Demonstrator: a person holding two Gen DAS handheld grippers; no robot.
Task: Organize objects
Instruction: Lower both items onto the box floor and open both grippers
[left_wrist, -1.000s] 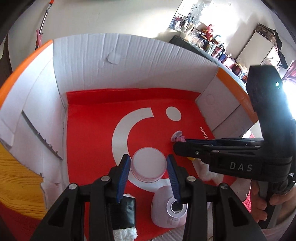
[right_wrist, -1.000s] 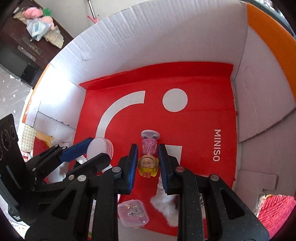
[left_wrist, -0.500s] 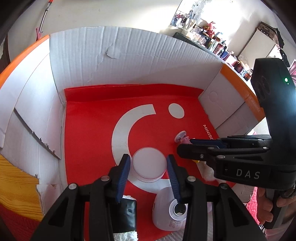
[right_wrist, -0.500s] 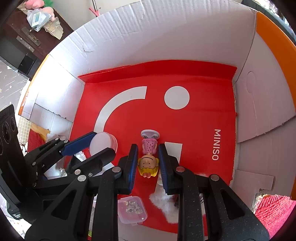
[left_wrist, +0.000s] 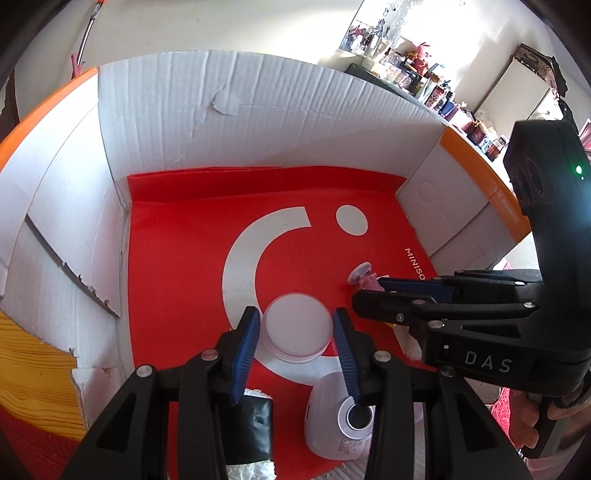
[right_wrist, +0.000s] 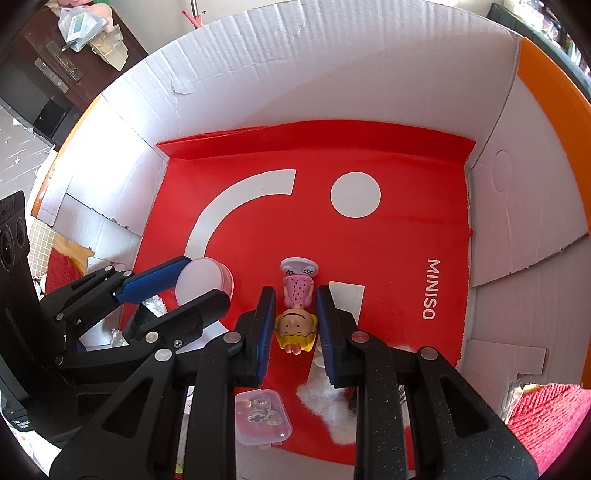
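Note:
My left gripper (left_wrist: 295, 328) is shut on a round pink jar with a white lid (left_wrist: 297, 328) and holds it over the red MINISO bag (left_wrist: 177, 266) that lines the cardboard box (left_wrist: 258, 107). The jar also shows in the right wrist view (right_wrist: 203, 280). My right gripper (right_wrist: 295, 314) is shut on a small doll with yellow hair and a pink dotted dress (right_wrist: 297, 314), head toward the camera, above the red bag (right_wrist: 388, 251). In the left wrist view the doll's feet (left_wrist: 364, 277) stick out past the right gripper's fingers.
Below the grippers lie a white rounded device (left_wrist: 340, 417), a black packet (left_wrist: 247, 428), a small clear plastic case (right_wrist: 262, 417) and white fluff (right_wrist: 325, 402). The box walls (right_wrist: 314, 74) rise all round. Red knit cloth (right_wrist: 546, 417) lies outside at right.
Both grippers have moved a little farther into the box, each still holding its object. The box floor looks closer and the jar sits farther over the white arc.

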